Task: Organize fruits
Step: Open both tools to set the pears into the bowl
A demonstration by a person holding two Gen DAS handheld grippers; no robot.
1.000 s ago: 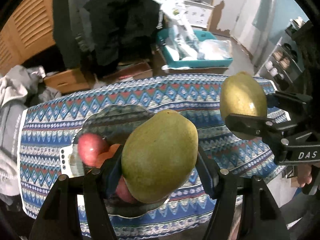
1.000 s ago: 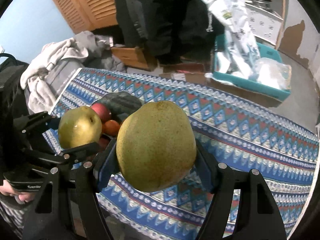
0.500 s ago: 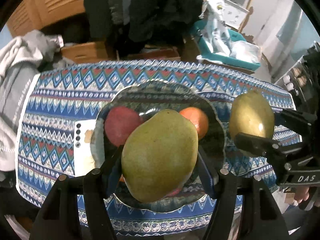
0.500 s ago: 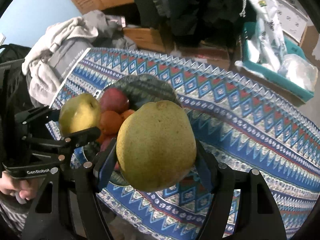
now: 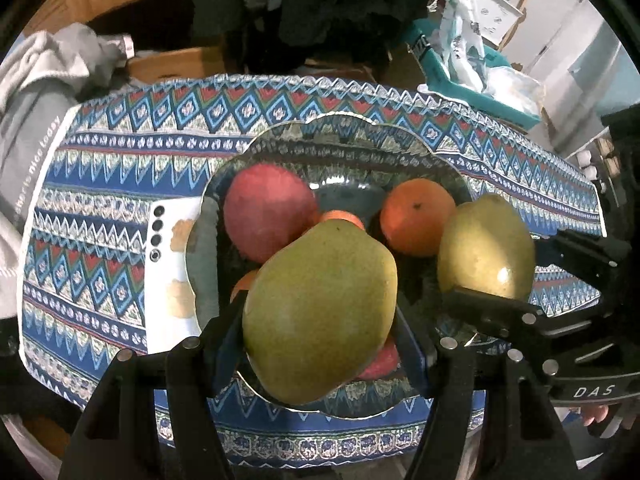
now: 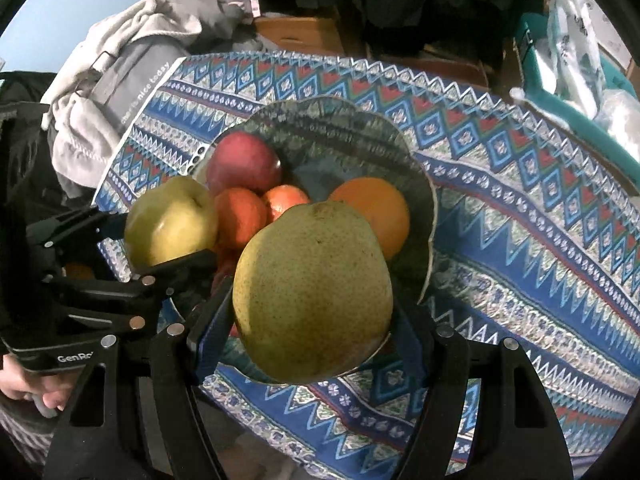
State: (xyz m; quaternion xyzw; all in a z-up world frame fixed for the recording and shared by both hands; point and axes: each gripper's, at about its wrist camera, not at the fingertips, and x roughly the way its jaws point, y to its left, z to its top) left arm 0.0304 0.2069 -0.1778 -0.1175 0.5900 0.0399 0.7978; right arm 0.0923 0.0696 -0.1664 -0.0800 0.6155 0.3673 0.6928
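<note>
Fruits fill a scalloped bowl [image 5: 352, 124] on the patterned tablecloth [image 5: 120, 168]: a red apple [image 5: 270, 212], an orange [image 5: 418, 216] and smaller tangerines [image 6: 240, 216]. Left gripper [image 5: 320, 320] is clamped on a green-yellow pear [image 5: 320, 312] above the bowl. Right gripper [image 6: 312, 308] is closed around a speckled pear [image 6: 312, 288], just beside the other pear, over the bowl's near rim.

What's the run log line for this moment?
left claw: green fruit | right claw: pear | both held over bowl
</note>
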